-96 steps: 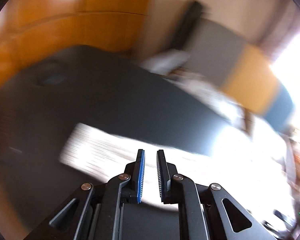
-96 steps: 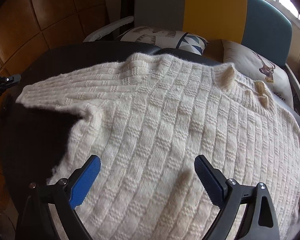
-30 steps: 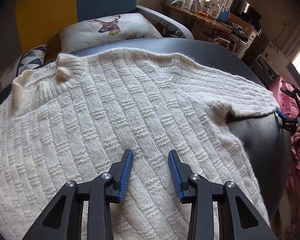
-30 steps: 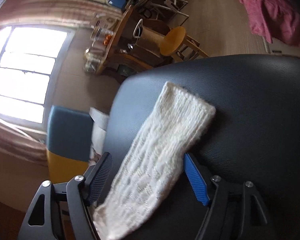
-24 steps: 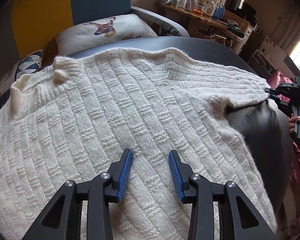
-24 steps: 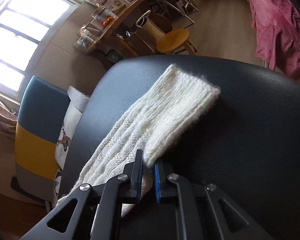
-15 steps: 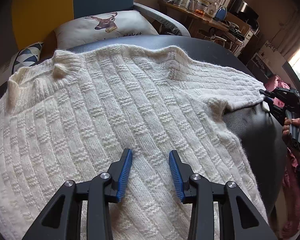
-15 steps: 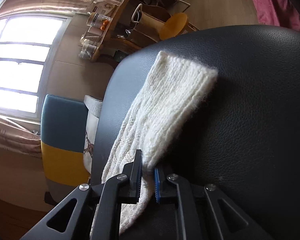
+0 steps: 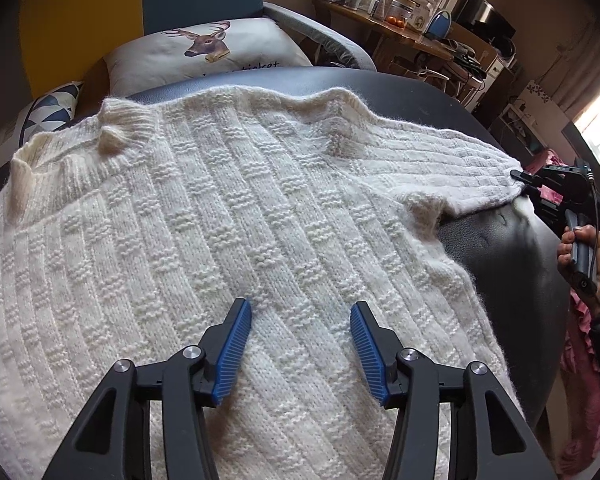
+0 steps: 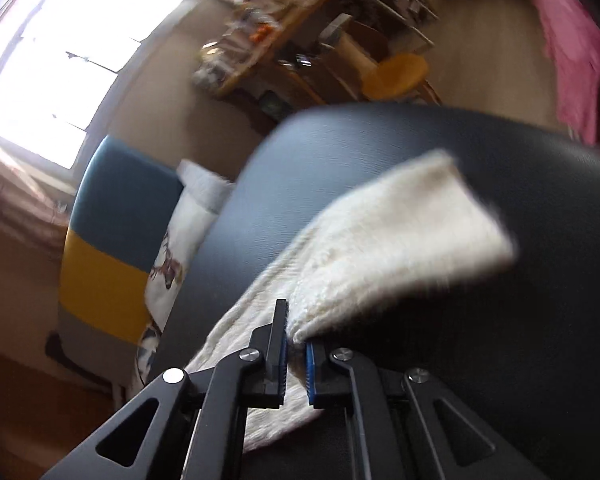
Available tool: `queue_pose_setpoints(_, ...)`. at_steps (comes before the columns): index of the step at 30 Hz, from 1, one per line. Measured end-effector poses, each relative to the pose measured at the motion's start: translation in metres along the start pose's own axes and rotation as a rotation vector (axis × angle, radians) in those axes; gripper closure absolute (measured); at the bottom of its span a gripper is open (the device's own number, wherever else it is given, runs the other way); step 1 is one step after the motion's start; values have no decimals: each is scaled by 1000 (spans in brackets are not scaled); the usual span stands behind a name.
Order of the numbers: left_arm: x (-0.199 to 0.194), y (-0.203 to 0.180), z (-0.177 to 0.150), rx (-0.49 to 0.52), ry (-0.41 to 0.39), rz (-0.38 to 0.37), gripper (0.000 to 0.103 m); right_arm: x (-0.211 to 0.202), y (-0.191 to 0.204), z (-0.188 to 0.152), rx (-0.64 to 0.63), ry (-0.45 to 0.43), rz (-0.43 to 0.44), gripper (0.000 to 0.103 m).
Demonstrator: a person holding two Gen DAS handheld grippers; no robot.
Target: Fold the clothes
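Observation:
A cream knitted sweater (image 9: 228,216) lies spread flat on a round black leather table (image 9: 496,256). My left gripper (image 9: 300,344) is open and empty, just above the sweater's lower body. The right sleeve (image 9: 452,168) stretches out to the right, where my right gripper (image 9: 518,176) pinches its edge near the cuff. In the right wrist view, my right gripper (image 10: 295,344) is shut on the sleeve (image 10: 388,232) and lifts it off the table (image 10: 500,360); that view is blurred by motion.
A sofa with a deer-print cushion (image 9: 204,52) and a triangle-print cushion (image 9: 48,112) stands behind the table. A cluttered wooden desk (image 9: 396,24) and a yellow stool (image 10: 396,72) are further off. Pink fabric (image 9: 580,340) hangs at the right.
My right gripper closed on the sleeve edge about a second ago and now lifts and swings it. My left gripper has opened wider over the sweater body.

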State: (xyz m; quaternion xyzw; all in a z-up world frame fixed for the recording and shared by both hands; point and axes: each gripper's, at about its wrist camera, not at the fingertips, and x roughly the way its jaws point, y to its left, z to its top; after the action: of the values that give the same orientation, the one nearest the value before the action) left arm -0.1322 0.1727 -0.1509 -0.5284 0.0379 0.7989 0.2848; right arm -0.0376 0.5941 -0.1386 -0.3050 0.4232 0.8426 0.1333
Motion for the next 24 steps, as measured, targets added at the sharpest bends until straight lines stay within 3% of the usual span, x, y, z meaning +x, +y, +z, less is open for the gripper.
queue_pose_setpoints(5,-15,10,17,-114,-14,-75,52,-2,79,-28,-350,-4,-12,97)
queue_pose_setpoints(8,-25,1,39,-130,-42,-123,52,13,100,-47,-444,33,-12,97)
queue_pose_setpoints(11,-29,-23,69,-112,-59,-222,49,29,110,-72,-524,104,-19,97)
queue_pose_setpoints(14,-15,-44,97,-128,-11,-338,40,47,113,-95,-592,168,-44,95)
queue_pose_setpoints(17,13,-59,116,-213,72,-433,39,54,113,-117,-683,196,-78,93)
queue_pose_setpoints(20,37,-70,131,-287,148,-503,39,53,121,-131,-792,166,-135,91)
queue_pose_setpoints(24,57,-80,153,-341,212,-549,37,58,142,-168,-1070,119,-280,81)
